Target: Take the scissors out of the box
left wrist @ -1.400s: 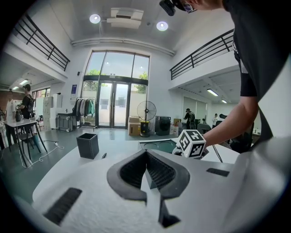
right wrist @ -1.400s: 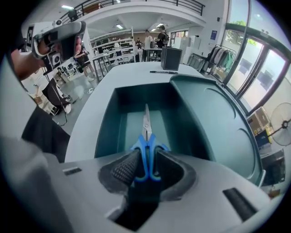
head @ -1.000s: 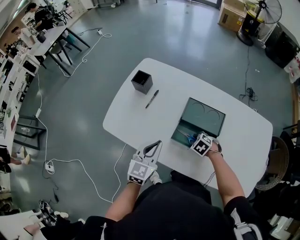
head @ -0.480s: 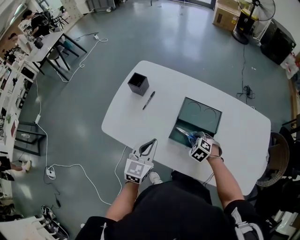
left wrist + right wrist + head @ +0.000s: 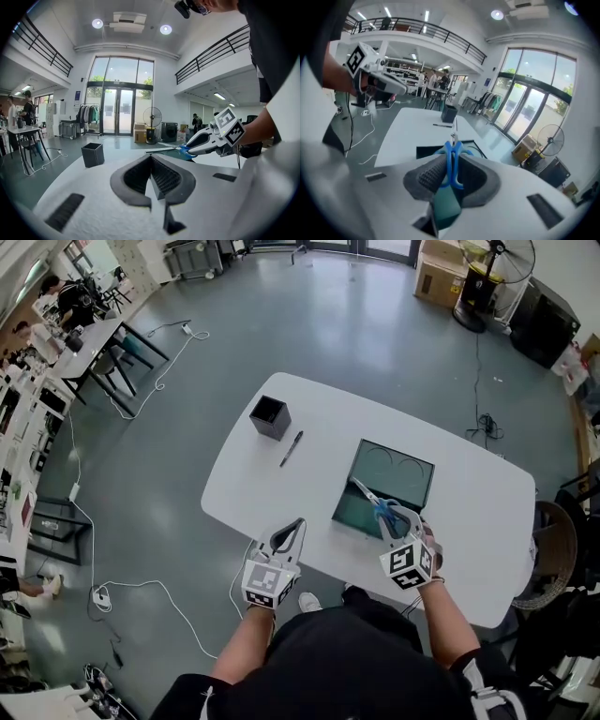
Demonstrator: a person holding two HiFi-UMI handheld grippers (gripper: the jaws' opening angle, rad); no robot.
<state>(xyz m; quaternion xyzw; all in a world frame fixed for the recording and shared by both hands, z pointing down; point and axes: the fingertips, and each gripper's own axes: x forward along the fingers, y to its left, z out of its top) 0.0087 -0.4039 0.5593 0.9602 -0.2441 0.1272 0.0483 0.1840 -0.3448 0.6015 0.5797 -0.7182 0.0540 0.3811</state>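
One pair of scissors (image 5: 450, 164), with blue plastic loop handles and slim metal blades, is clamped by its handles in the right tongs (image 5: 389, 518), above the near end of the single dark teal rectangular box (image 5: 398, 470). The left tongs (image 5: 152, 171) are together and empty. Far left on the smooth, white, rounded counter (image 5: 473, 512) are one black square cup (image 5: 269, 416) and one pen (image 5: 290, 447).

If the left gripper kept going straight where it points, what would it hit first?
Most likely the white table, since the left gripper tilts slightly down toward it. The box sits just right of that line, though depth is unclear.
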